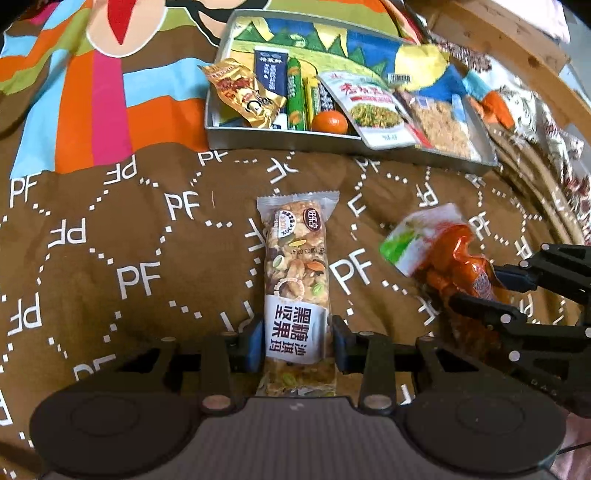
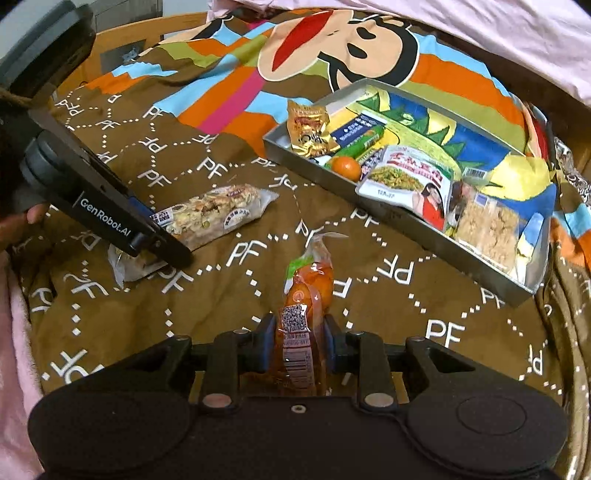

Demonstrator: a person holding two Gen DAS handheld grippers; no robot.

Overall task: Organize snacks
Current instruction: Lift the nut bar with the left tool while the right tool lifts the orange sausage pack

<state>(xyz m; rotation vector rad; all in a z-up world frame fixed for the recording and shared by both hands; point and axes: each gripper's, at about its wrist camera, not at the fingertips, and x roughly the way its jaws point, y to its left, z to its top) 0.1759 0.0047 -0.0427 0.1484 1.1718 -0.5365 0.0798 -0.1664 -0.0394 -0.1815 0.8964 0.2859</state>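
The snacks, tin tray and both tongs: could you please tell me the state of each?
Left tongs: shut on nut bar.
Right tongs: shut on orange packet.
Tin tray: open, partly filled.
Tangerine: in tray, unpeeled.
Gold packet: leaning over tray rim.

A home, most likely a bedroom — the things lie on a soft brown blanket [image 2: 229, 302] printed with white "PF" letters and a bright cartoon face, rumpled like bedding. Pale pink fabric [image 2: 480, 33] bunches along the far edge, and a wooden frame [image 1: 498, 33] shows past the blanket's corner. A metal tray [image 2: 406, 221] of packaged snacks sits on the blanket — household stuff.
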